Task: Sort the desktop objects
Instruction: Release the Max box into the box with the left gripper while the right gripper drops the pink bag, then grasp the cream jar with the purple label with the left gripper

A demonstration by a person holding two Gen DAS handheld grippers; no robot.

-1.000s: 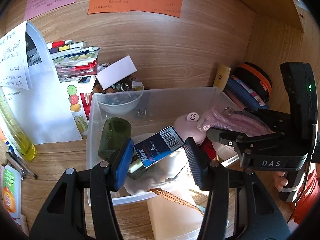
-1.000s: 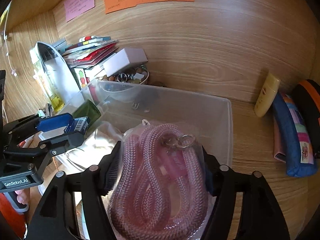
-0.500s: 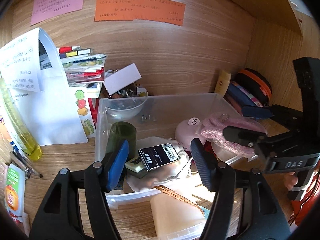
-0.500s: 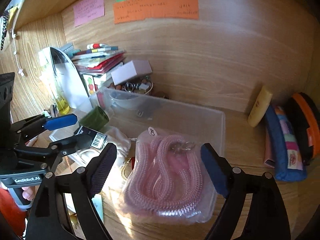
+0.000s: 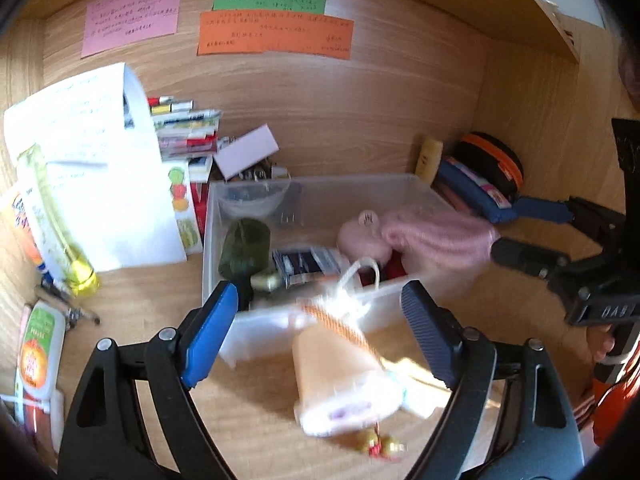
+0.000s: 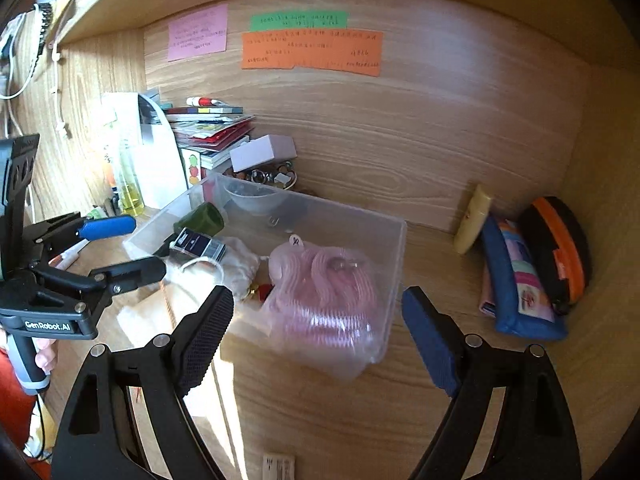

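A clear plastic bin [image 6: 394,248] [image 5: 320,182] stands on the wooden desk. In it lie a bagged pink coiled rope [image 6: 324,292] [image 5: 432,236], a dark blue barcoded box [image 6: 198,245] [image 5: 304,264], a green jar [image 6: 200,220] [image 5: 244,246], a white cloth pouch [image 6: 236,264] and a pink round case [image 5: 360,236]. My left gripper [image 5: 316,332] [image 6: 124,246] is open and empty, held back in front of the bin. My right gripper [image 6: 316,336] [image 5: 520,232] is open and empty, just short of the bin's near side.
A beige case [image 5: 336,376] lies in front of the bin. Stacked books [image 6: 208,128], a white box [image 6: 260,152] and a bowl of trinkets stand behind it. A yellow tube [image 6: 474,220], blue pencil case [image 6: 516,280] and orange-black pouch [image 6: 560,248] lie right. A yellow bottle [image 5: 52,224] and papers stand left.
My left gripper let go of the dark blue box, which now lies in the bin. My right gripper let go of the pink rope bag. Both grippers opened and pulled back.
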